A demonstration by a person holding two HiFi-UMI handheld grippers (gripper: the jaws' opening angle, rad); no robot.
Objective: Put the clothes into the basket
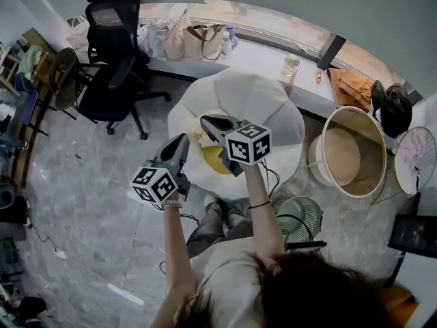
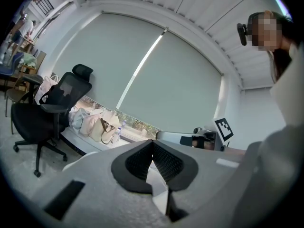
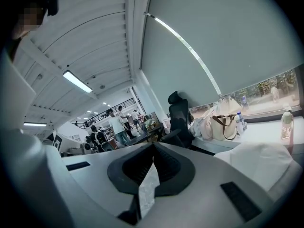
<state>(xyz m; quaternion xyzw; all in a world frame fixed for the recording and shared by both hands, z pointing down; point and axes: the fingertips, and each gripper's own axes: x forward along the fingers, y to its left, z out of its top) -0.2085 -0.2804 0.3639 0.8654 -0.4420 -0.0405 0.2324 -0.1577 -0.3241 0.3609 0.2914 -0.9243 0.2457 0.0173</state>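
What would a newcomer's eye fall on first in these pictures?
At the centre, the left gripper and the right gripper, both shut and empty, hover over a white beanbag with a yellow cloth on it. A round basket stands at the right, and a black chair at the upper left.

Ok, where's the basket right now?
In the head view, the basket sits on the floor at the right, just right of the white beanbag and beyond the floor fan. Neither gripper view shows it.
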